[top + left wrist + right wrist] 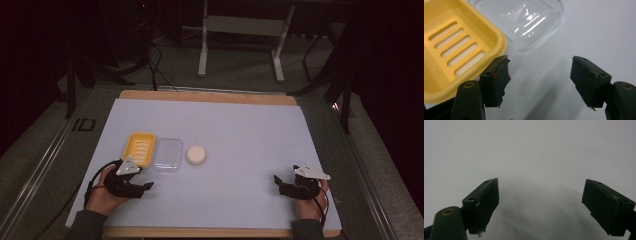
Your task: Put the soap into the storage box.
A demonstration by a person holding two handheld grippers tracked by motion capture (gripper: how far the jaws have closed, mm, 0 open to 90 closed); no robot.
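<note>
A yellow slotted soap dish [139, 148] lies on the white table sheet [240, 135] at the left, with a clear plastic lid [167, 154] beside it and a round pale soap bar [196, 155] to the right of the lid. My left gripper [143, 187] rests just in front of the dish, open and holding nothing. In the left gripper view the dish [454, 52] and lid [524, 20] lie just beyond the jaws of my left gripper [540, 75]. My right gripper [278, 182] sits near the front right, open; in its own view my right gripper [541, 202] frames only bare sheet.
The wooden table edge [210, 95] borders the sheet at the back. Beyond it stand a white frame's legs [240, 45] and cables on a dark floor. A metal rail [45, 160] runs along the left side.
</note>
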